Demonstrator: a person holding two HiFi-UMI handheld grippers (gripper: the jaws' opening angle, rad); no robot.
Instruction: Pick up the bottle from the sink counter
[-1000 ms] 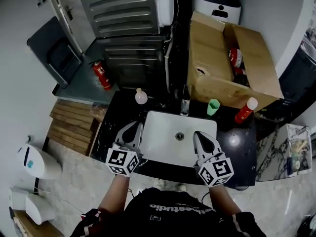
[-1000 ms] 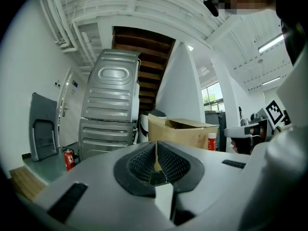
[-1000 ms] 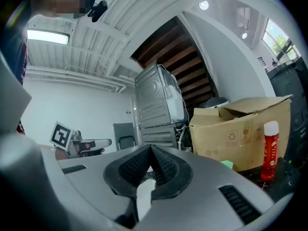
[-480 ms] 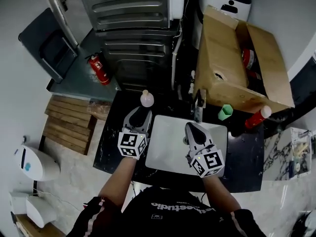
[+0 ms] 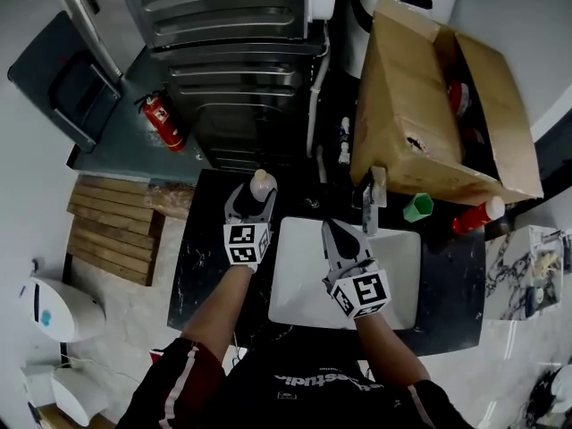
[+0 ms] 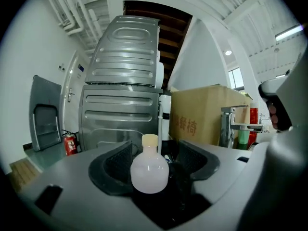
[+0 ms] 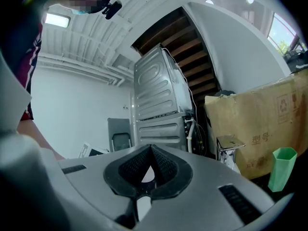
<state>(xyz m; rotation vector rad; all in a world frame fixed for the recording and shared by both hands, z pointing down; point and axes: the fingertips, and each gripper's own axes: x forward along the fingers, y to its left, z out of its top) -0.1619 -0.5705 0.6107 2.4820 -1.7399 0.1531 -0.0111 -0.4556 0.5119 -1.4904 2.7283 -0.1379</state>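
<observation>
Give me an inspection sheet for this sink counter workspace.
Surface: black counter around a white sink.
Job's things: capped bottle upright on the counter, left of the sink.
Clutter: green cup, red bottle.
Grippers: left hand-held gripper jaws opening, bottle between them, not pressed; right hand-held gripper shut, empty, over the sink.
Cables: pale hose beside the metal appliance.
Surroundings: cardboard box, fire extinguisher, wooden pallet.

A large open cardboard box [image 5: 420, 105] stands behind the tap [image 5: 371, 195]. A green cup [image 5: 417, 207] stands just beside the box, near a red container [image 5: 478, 215] with a white cap. A fire extinguisher [image 5: 159, 119] stands on the floor, near a wooden pallet [image 5: 112, 231].
</observation>
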